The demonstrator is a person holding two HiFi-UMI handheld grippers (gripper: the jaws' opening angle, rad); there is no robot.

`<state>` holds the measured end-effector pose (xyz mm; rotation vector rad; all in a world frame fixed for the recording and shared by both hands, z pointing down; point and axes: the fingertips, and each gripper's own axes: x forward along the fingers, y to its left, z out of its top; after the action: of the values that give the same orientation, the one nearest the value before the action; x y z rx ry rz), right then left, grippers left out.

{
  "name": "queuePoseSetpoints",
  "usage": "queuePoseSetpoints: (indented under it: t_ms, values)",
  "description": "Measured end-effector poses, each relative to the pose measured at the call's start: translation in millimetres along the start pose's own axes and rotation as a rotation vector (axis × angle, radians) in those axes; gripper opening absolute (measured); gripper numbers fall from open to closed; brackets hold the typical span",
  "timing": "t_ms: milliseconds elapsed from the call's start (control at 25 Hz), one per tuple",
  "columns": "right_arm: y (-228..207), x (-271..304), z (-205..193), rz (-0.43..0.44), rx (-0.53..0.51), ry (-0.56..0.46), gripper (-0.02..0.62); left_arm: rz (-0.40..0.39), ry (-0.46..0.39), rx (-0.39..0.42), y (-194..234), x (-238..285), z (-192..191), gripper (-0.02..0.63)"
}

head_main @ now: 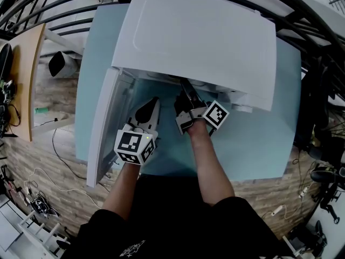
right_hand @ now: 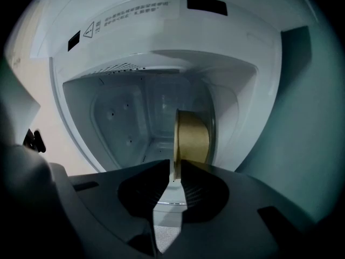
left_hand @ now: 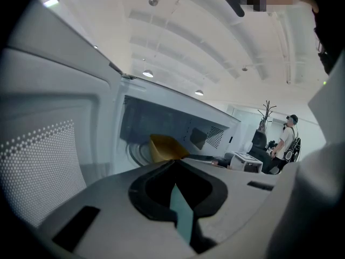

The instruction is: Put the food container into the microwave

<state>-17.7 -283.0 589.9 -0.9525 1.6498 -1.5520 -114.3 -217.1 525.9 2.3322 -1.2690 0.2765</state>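
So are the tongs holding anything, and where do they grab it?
The right tongs pinch the brown food container by its rim. The left tongs hold nothing.

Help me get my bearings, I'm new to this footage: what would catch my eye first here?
The boxy white microwave on the light blue table dominates, its door swung open at the left. Next comes the tan round food container, pinched by its rim in the right gripper at the microwave's opening. The left gripper sits by the door, jaws together and empty.
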Motion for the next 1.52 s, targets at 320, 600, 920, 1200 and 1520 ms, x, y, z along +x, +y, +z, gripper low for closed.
queuePoseSetpoints:
  t_ms: [320,600,920,1200,1520]
  values:
    - [4.0,-2.9,-1.9,0.005,0.008,0.014,0.087,-0.005,-0.003,0.001,-4.1,-2.3,2.7,0.008]
    - [0.7,-14.3,-5.3,-0.015,0.005,0.031,0.095,-0.013,-0.007,0.008,-9.1,-1.2,2.9,0.008]
    - [11.6,-42.6,-5.2,-0.009,-0.025,0.064,0.049,-0.001,-0.023,0.015,-26.3,-9.4,3.7,0.008]
    - [38.1,-67.6,-4.6,0.043,-0.073,0.118,0.014,0.029,-0.048,0.019,-48.3,-24.3,5.0,0.008]
    - [65.1,-106.4,1.1,0.09,-0.12,0.168,0.006,0.07,-0.086,0.022,-84.2,-46.8,11.0,0.008]
